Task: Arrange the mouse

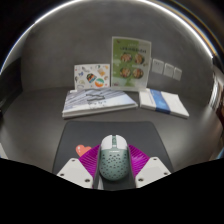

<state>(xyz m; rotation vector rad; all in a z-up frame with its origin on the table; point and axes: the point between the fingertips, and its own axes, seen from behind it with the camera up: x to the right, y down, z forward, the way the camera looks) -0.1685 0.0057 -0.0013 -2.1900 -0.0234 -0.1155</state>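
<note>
Right up front are the two gripper fingers (112, 172) w/ their magenta pads (88, 160), and the mouse (113, 156) sits btwn them. It's a white/pale mint one w/ a perforated honeycomb shell, scroll wheel end pointing away from the cam. Pads look like they're touching both sides of the shell, so claw is closed on the mouse afaict. Small orange-ish bit shows just by the left pad, can't tell what it is.

Mouse rests on a dark grey mouse pad (100, 133) lying on the grey desk (35, 120), roughly centered on the pad's near half.

Beyond the pad, near the wall: a flat stack of booklets/papers (98, 102) on the left side, and a white box w/ blue edge (163, 102) just beside it to the right. Behind those, propped upright against the wall: a small card w/ pics (91, 76) and a taller green-bordered leaflet (130, 62). Wall outlet plates (165, 69) right of the leaflet.
</note>
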